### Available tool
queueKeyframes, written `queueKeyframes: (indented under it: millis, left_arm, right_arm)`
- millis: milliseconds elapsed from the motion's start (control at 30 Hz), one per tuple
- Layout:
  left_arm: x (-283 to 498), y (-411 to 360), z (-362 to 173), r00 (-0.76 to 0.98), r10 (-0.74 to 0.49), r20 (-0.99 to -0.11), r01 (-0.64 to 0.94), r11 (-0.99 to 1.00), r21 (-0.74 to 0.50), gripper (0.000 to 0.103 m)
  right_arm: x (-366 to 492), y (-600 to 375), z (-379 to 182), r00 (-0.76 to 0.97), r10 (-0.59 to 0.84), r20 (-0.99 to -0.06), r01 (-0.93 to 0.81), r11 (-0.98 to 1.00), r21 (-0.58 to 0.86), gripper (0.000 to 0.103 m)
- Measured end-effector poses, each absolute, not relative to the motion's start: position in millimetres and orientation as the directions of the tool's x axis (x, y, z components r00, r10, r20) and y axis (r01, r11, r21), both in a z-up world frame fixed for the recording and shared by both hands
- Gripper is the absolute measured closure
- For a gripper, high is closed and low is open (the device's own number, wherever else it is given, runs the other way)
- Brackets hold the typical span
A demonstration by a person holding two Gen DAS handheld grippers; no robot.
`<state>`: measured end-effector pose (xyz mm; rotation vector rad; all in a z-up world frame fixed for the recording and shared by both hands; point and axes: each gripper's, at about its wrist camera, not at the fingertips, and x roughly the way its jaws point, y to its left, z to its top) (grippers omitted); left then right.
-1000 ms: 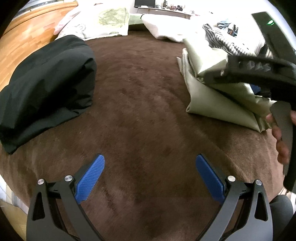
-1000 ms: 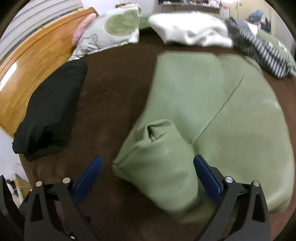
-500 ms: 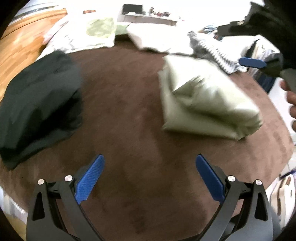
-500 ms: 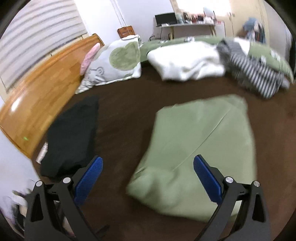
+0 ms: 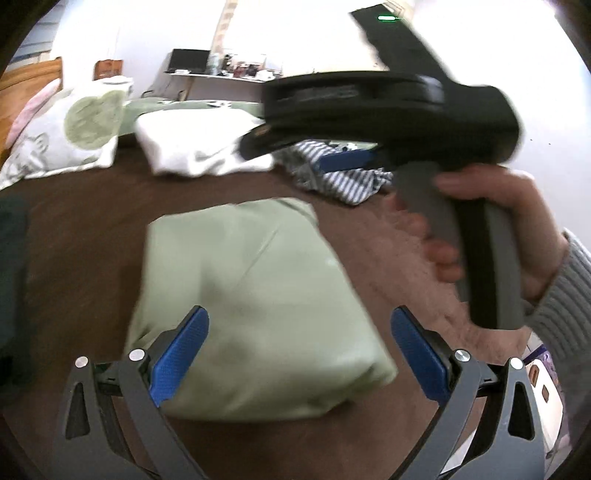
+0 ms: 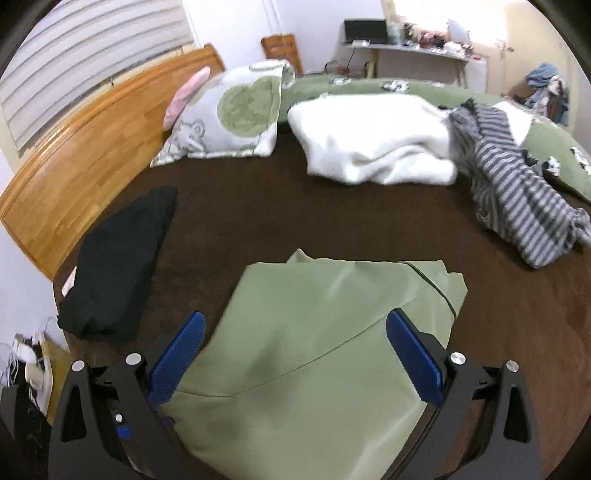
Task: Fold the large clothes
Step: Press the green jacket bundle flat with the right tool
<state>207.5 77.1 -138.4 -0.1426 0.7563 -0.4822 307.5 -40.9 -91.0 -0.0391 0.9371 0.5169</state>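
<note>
The jaws of both grippers are spread wide apart, with nothing held between the blue pads. The left gripper (image 5: 299, 350) is seen above the near edge of a folded pale green garment (image 5: 251, 295), which lies as a thick rectangular bundle on a dark brown bed cover (image 5: 85, 229). The right gripper (image 6: 293, 356) is held over the same green garment (image 6: 314, 354), whose diagonal seam is visible. In the left wrist view, the right gripper is seen as a blurred black body with a grey handle, grasped by a hand (image 5: 491, 229) in a grey ribbed sleeve (image 5: 565, 299). No readable writing or brand is shown. Compared with half a second earlier, the green bundle is now much closer to both cameras and the right gripper has been brought nearer to the left. A folded black garment (image 6: 118, 266) is laid near the wooden headboard (image 6: 85, 147). Further back, a white pillow with a green circle print (image 6: 236, 114), a crumpled white garment (image 6: 373, 136) and a grey striped garment (image 6: 517, 192) are found. A desk with a dark monitor (image 6: 365, 29) is placed against the far wall.
</note>
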Motion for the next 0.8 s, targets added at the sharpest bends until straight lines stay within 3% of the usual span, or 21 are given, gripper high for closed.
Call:
queueKeyframes:
  millis: [267, 400, 500, 667, 800]
  left_arm:
    - [240, 75, -199, 0.561, -0.444, -0.698, 0.288, 0.896, -0.338, 0.006]
    - [227, 78, -222, 0.558, -0.409, -0.722, 0.327, 0.908, -0.261, 0.006]
    - [210, 79, -231, 0.585, -0.396, -0.708, 0.373, 0.906, -0.199, 0.006]
    - [199, 100, -238, 0.587, -0.439, -0.68, 0.354, 0.895, -0.271, 0.006]
    - [191, 107, -240, 0.591, -0.439, -0.676, 0.365, 0.894, -0.261, 0.006]
  right_arm:
    - [364, 5, -147, 0.338, 0.426, -0.839, -0.552, 0.812, 0.19, 0.006]
    - [380, 33, -188, 0.279, 0.42, -0.864, -0.547, 0.808, 0.217, 0.006]
    - [385, 47, -213, 0.298, 0.307, -0.904, -0.535, 0.838, 0.108, 0.006]
    - [396, 59, -241, 0.313, 0.203, -0.928, -0.508, 0.861, 0.017, 0.006]
    - [408, 63, -251, 0.35, 0.165, -0.922, -0.465, 0.885, -0.018, 0.005]
